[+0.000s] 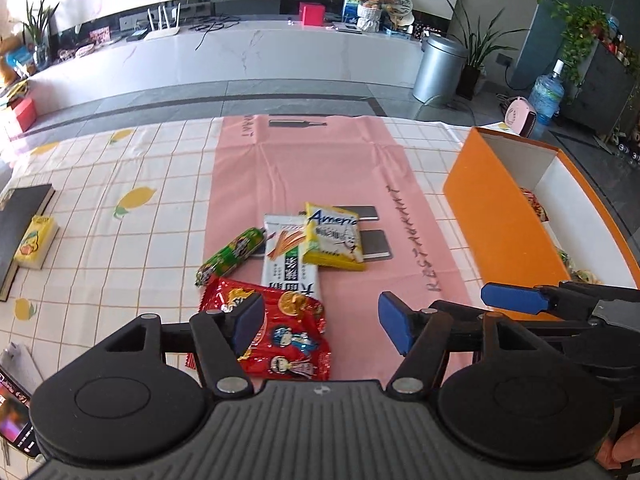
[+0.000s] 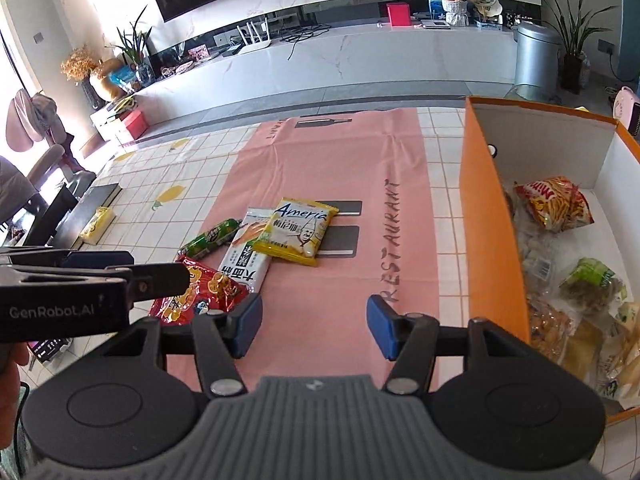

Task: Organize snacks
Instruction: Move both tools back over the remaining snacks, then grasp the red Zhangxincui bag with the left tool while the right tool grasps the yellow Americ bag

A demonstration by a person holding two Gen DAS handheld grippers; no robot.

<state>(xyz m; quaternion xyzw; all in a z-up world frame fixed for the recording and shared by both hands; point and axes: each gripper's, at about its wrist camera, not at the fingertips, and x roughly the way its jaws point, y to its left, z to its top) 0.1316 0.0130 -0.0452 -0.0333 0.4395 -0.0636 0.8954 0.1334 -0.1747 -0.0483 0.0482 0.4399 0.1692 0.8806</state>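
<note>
Four snacks lie on the pink cloth (image 1: 312, 160): a red packet (image 1: 280, 336) nearest me, a green sausage (image 1: 232, 254), a white noodle packet (image 1: 290, 258) and a yellow packet (image 1: 334, 240) resting on it. My left gripper (image 1: 322, 322) hangs open just over the red packet's right half, pads apart from it. My right gripper (image 2: 315, 326) is open and empty above bare pink cloth, right of the red packet (image 2: 200, 292). The orange box (image 2: 488, 248) stands to the right and holds several bagged snacks, among them a red chips bag (image 2: 554, 204).
A black book (image 1: 24, 232) with a yellow tissue pack (image 1: 34, 242) lies at the table's left. A phone (image 1: 16, 420) sits at the near left corner. The table's far edge drops to the floor, where a metal bin (image 1: 440, 68) stands.
</note>
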